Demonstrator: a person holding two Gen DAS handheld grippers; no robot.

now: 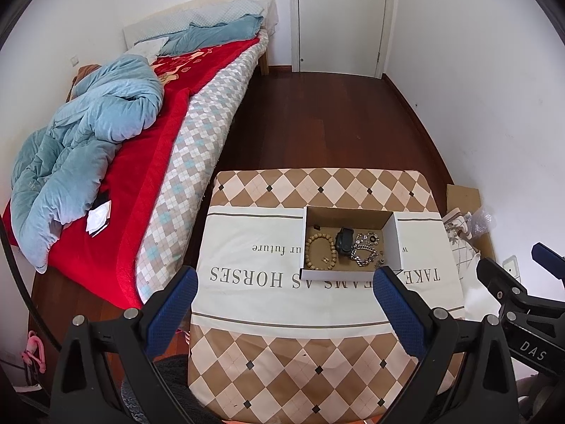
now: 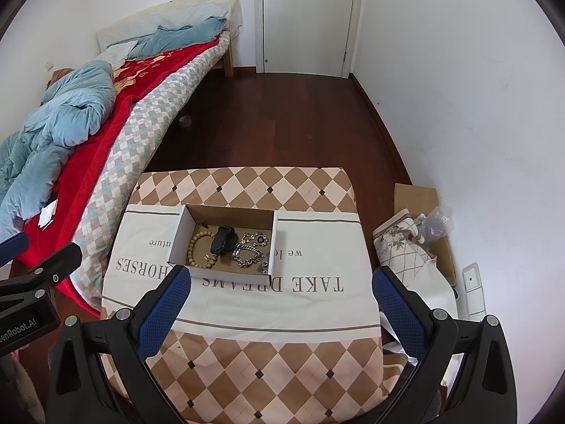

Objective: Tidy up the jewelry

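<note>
Two claws, both spread wide with nothing between the blue pads. Left claw [image 1: 285, 281] held above the near half of the surface [image 1: 247, 304], right pad tip overlapping the near right corner of the cardboard box [image 1: 307, 233] in the left wrist view. Right claw [image 2: 281, 279] likewise above the surface, left pad tip just at the box's near left corner in the right wrist view. Each claw visible at the edge of the other's camera, side by side and apart.

Shallow open box lying flat on the white printed band of the checked cloth, toward the far half of the surface. Inside, from left to right: a wooden bead bracelet [image 1: 319, 251] in a loose ring; a dark folded item [image 1: 343, 242], perhaps a strap or clip, too small to tell; a heap of silver chain [image 1: 365, 256] with small ringed pieces beyond it. A tiny dark piece near the far left inner corner. Two small pale bits inside the bead ring, not identifiable.

Cloth printed with upside-down lettering, partly covered by the box.

Left of the surface, a bed [image 1: 197, 130] with a red blanket [image 1: 141, 162], a rumpled blue quilt [image 1: 91, 134] and white paper scraps. Dark wooden floor [image 1: 317, 116] beyond, a closed white door [image 1: 340, 17] at the far wall. Right of the surface, flattened cardboard [image 2: 420, 198], patterned fabric and crumpled plastic wrap against the wall.
</note>
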